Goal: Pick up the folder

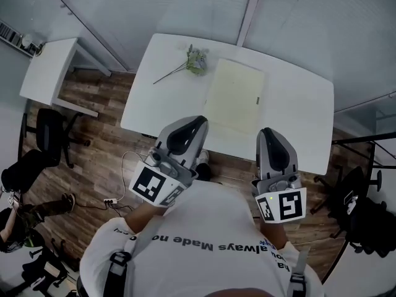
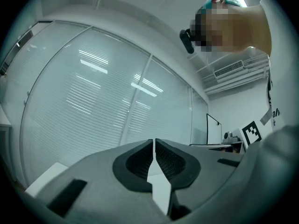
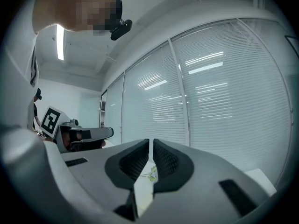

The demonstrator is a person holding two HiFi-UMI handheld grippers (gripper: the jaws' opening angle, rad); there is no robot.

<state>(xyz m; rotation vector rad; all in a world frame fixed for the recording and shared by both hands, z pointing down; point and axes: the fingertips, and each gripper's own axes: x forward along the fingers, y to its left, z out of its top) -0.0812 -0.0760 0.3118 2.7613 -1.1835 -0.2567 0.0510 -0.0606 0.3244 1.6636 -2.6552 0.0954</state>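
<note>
Nearest, the person's shirt (image 1: 204, 240) fills the foot of the head view. Beyond it the left gripper (image 1: 196, 123) and right gripper (image 1: 267, 132) are held level, short of the table (image 1: 297, 104). The folder (image 1: 234, 94) lies flat there near the front edge, with a flower sprig (image 1: 195, 60) near its far corner.

Left gripper view: jaws pressed together, nothing between.

Right gripper view: likewise closed and empty.

Judgement: approach stage. The jaws must spread before any grasp.

Cool, even brightness; white strip-light reflections (image 2: 145, 87) glare above the left hand-held gripper (image 2: 154, 143); fisheye corners blacken, edges bend.
</note>
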